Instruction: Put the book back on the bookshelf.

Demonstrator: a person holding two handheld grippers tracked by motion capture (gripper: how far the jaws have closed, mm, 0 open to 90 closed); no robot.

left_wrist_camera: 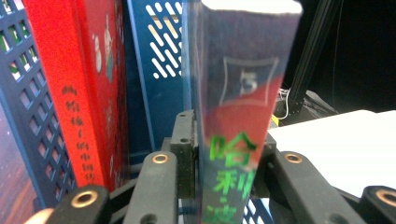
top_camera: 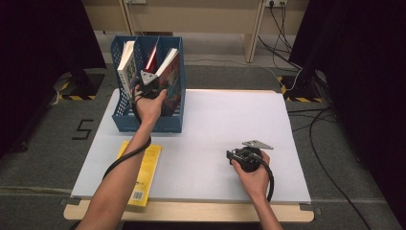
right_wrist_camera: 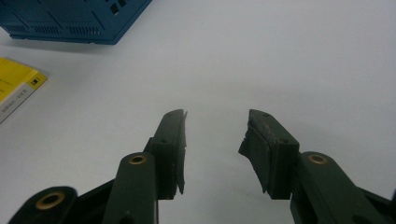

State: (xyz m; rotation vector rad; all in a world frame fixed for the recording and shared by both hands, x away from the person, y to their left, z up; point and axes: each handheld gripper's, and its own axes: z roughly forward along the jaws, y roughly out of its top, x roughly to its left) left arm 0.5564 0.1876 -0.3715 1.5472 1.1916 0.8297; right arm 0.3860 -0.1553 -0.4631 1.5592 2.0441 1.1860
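A blue file rack stands at the table's back left with three books upright in it. My left gripper reaches into its right compartment and is shut on the spine of a book with a blue and red cover. In the left gripper view the jaws of the left gripper clamp that spine, which bears green characters. A red book stands just to its left. My right gripper rests low over the white table at the front right, open, with nothing between the jaws of the right gripper.
A yellow book lies flat at the table's front left, under my left forearm; its corner shows in the right gripper view. A pale book leans in the rack's left compartment. Cables run over the floor at the right.
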